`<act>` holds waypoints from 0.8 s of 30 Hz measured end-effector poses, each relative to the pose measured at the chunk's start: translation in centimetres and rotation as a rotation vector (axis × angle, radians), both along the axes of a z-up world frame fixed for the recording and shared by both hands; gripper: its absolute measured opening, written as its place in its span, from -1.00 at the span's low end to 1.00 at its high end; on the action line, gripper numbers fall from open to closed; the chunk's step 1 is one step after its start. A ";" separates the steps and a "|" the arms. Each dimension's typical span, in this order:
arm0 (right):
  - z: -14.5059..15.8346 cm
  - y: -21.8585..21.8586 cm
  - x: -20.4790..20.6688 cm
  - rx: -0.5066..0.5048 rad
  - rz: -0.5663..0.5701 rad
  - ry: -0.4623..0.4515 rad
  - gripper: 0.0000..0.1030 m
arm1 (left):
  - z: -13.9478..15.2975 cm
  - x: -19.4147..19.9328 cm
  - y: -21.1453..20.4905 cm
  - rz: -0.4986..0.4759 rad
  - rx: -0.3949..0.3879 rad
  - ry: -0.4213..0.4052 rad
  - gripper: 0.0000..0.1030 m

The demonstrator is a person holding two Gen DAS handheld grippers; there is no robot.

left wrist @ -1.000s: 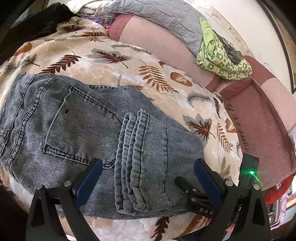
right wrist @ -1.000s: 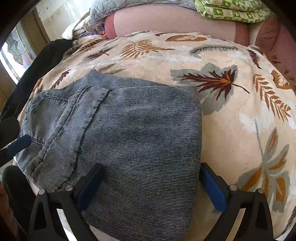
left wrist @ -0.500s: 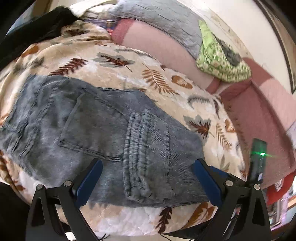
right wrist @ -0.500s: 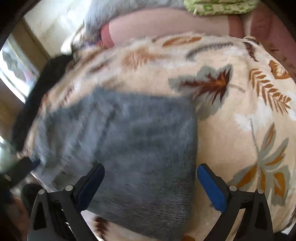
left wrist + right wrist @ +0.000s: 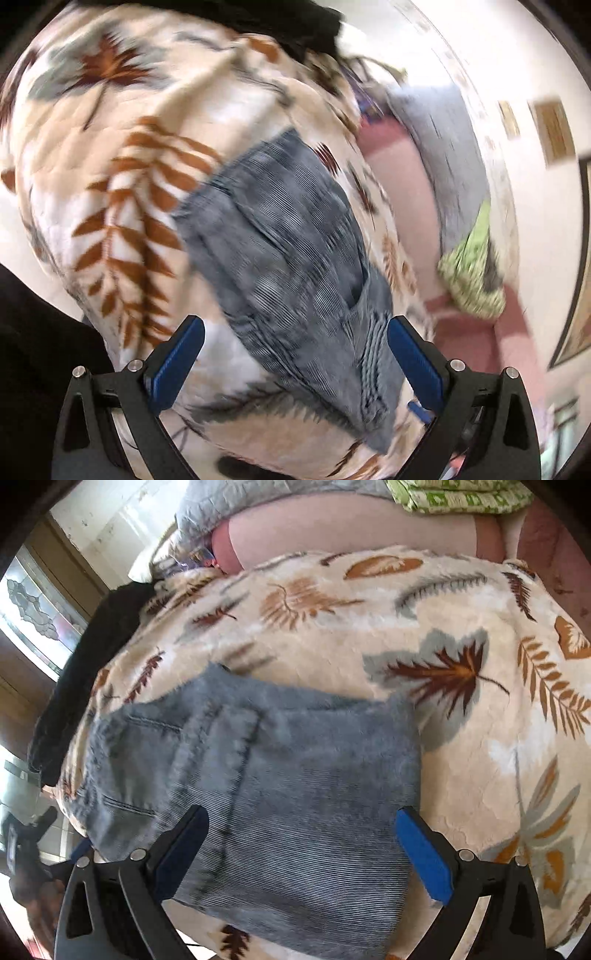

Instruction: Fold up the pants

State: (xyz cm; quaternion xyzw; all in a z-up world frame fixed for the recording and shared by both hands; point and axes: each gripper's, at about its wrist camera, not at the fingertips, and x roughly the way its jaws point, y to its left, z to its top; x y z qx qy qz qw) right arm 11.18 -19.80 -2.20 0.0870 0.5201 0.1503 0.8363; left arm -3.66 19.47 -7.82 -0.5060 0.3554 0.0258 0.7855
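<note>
Our left gripper [image 5: 294,360] and right gripper [image 5: 302,849] both hold their jaws wide, gripping nothing. Beyond them the folded grey pants [image 5: 266,786] lie on the leaf-print blanket [image 5: 461,620] (their near edge is cut off behind the right jaws). Our left view is smeared by motion, so pocket and hem there are hard to make out.

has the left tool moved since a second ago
Yes. The left tool has swung and pulled back: the folded pants now run diagonally and look smaller against the leaf blanket, and the wall shows.
</note>
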 end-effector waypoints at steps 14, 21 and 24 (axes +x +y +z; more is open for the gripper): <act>7.3 16.6 5.2 0.030 0.354 -0.072 0.98 | -0.6 4.2 0.4 0.006 0.064 0.069 0.69; 6.9 28.6 9.4 -0.174 0.617 -0.056 0.98 | -0.1 5.0 -0.8 -0.019 0.284 0.186 -0.01; 5.5 32.7 10.4 -0.264 0.704 -0.035 0.98 | -0.1 5.1 -0.4 -0.026 0.296 0.193 -0.12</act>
